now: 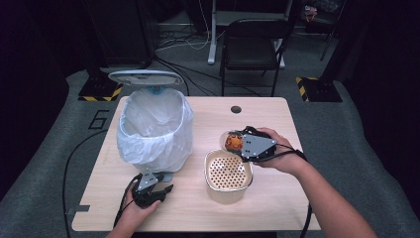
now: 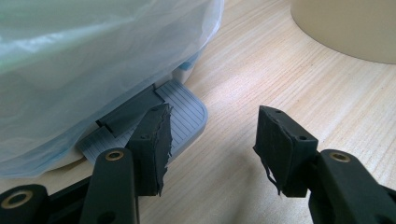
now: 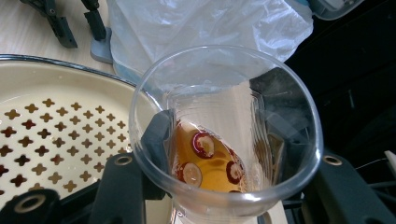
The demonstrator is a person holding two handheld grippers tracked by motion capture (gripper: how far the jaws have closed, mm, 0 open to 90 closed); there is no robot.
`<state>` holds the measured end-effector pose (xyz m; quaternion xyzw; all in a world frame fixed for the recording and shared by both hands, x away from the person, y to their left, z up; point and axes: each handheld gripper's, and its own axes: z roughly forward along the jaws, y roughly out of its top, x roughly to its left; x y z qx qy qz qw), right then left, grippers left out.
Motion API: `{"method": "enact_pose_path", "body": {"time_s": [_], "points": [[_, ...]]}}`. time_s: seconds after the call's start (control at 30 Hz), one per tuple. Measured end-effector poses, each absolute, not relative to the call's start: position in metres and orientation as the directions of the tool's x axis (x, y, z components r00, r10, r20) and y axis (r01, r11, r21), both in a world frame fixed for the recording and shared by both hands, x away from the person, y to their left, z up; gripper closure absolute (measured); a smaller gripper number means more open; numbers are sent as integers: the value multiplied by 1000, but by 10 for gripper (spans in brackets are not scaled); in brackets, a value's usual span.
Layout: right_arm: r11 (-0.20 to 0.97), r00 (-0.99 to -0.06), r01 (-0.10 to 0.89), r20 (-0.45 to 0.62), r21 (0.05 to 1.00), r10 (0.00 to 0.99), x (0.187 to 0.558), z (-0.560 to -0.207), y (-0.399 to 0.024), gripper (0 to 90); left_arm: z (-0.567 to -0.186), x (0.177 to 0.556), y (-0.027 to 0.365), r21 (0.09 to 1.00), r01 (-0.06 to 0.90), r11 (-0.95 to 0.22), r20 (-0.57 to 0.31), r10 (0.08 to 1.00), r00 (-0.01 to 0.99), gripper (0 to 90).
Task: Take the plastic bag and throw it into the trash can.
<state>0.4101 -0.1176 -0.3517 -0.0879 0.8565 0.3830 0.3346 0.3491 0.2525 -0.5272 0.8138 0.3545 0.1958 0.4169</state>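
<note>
The right gripper (image 1: 243, 145) grasps a clear plastic cup (image 3: 224, 135), one finger (image 3: 158, 135) on each side of its wall. The cup is tilted, nearly on its side in the high view, with amber liquid and a few round slices of something pooled in its lower part. Its long axis runs along the fingers, and its mouth faces the bin (image 1: 154, 126) with its white liner and raised lid.

The cream pot (image 1: 228, 174), with a perforated strainer insert, stands on the surface (image 1: 277, 198) just beside the cup, below its rim and toward the person. The likely next move is to pour through that strainer, so what matters is that the cup's lip is beside the pot's edge, not yet over the holes. It would need to come a little toward the person and tip further.

The left gripper (image 2: 212, 140) rests low at the bin's foot, its fingers standing apart with nothing between them. One finger (image 2: 152, 140) lies over the grey pedal (image 2: 184, 114), apparently pressing it down. The right hand is plainly nearer the pot.
</note>
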Motion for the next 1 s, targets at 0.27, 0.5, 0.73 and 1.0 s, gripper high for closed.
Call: {"method": "enact_pose_path", "body": {"time_s": [0.27,0.5,0.73,1.0], "points": [[702,-693,-448,-711,554,119,398,-355,-114,493,-527,349,253,818,414,-400,22,740,672,458],[725,-591,-484,-794,490,142,388,-362,-115,494,-527,349,253,818,413,-401,21,739,674,458],[758,-505,-527,-859,383,83,379,-367,-113,494,-527,349,253,818,413,-401,22,739,674,458],[783,-434,-566,-901,260,-14,370,-372,-109,494,-527,349,253,815,416,-404,20,737,676,458]]}}
